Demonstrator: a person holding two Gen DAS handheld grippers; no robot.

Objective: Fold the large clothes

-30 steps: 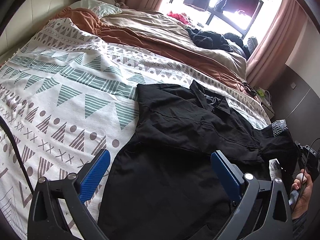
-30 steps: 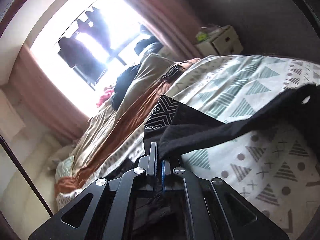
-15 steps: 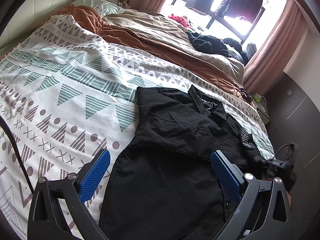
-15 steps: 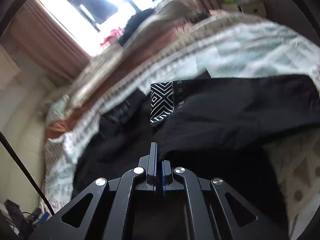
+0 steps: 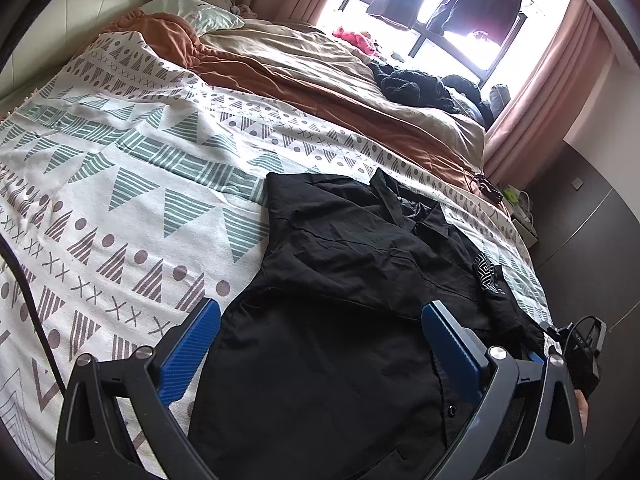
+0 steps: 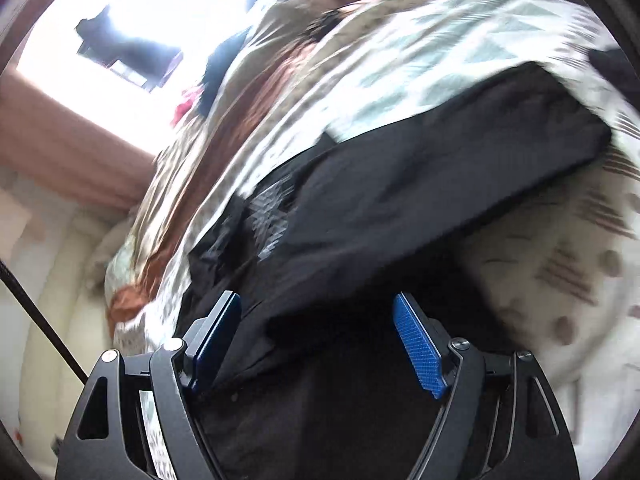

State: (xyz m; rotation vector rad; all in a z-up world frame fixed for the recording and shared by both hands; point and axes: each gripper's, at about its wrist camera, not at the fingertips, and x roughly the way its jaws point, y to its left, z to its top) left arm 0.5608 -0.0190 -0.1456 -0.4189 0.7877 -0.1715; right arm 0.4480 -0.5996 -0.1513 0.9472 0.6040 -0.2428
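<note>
A large black collared shirt (image 5: 340,292) lies on the patterned white bedspread (image 5: 120,184), collar toward the window, with its right sleeve folded onto the body; a black-and-white patterned patch (image 5: 486,278) shows there. My left gripper (image 5: 320,344) is open and empty, hovering over the shirt's lower part. My right gripper (image 6: 318,340) is open, just above the folded sleeve (image 6: 400,200); the view is blurred. The right gripper's body shows at the shirt's right edge in the left wrist view (image 5: 580,352).
An orange and beige duvet (image 5: 304,76) is bunched across the far side of the bed, with a dark heap of clothes (image 5: 416,88) by the window. A pillow (image 5: 192,16) sits at the headboard. A dark wardrobe (image 5: 592,232) stands right of the bed.
My right gripper carried the sleeve over onto the shirt body, then opened and let it go. My left gripper stayed open and barely moved.
</note>
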